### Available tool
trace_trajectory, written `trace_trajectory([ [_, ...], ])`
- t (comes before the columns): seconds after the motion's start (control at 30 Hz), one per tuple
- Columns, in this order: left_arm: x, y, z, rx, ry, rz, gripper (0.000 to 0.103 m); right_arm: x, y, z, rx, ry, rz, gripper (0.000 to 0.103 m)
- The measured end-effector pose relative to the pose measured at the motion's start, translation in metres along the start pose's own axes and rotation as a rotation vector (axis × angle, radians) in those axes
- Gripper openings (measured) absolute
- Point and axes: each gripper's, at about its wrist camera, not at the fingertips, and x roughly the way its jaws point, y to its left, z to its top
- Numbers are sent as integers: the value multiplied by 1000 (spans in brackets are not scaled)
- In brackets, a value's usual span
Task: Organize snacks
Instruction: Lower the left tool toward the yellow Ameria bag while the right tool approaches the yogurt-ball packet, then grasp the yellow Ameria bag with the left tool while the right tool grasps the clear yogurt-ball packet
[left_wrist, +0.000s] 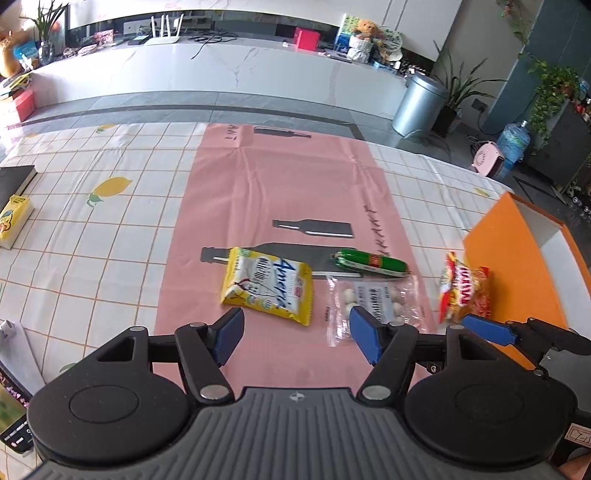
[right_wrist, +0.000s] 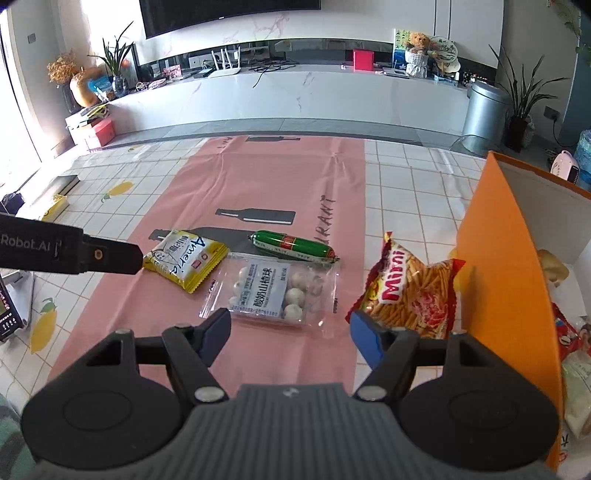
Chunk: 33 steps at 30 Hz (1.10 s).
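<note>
Four snacks lie on a pink mat (left_wrist: 280, 192): a yellow packet (left_wrist: 267, 286) (right_wrist: 184, 258), a green sausage (left_wrist: 371, 262) (right_wrist: 291, 245), a clear bag of white balls (left_wrist: 373, 306) (right_wrist: 271, 291), and a red-orange Mimi chip bag (left_wrist: 465, 290) (right_wrist: 410, 295) leaning against an orange box (left_wrist: 517, 266) (right_wrist: 502, 266). My left gripper (left_wrist: 295, 336) is open and empty, just short of the yellow packet and clear bag. My right gripper (right_wrist: 288, 332) is open and empty, just short of the clear bag and chip bag. The box holds several snacks (right_wrist: 572, 343).
The table has a white checked lemon cloth (left_wrist: 92, 221). A black book (left_wrist: 14, 181) and a yellow pack (left_wrist: 13, 219) lie at the far left. The left gripper's arm (right_wrist: 70, 251) shows in the right wrist view. A phone (right_wrist: 9, 314) sits at the left edge.
</note>
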Motion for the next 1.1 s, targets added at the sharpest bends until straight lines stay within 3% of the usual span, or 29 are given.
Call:
trace_trajectory([
  [0.17,17,20,6,-30,10,32,78,30,12,13,-26,28,15,70],
  [0.57,40,56,14,-73,32,53,81,75,25,28,-21,66,58,85],
  [0.9,70,37,13,4,59,11,81,76,7,26,2,70,-7,87],
  [1.1,69,37,4,-24,114,-100,69,70,-8,18,73,104,48,79],
])
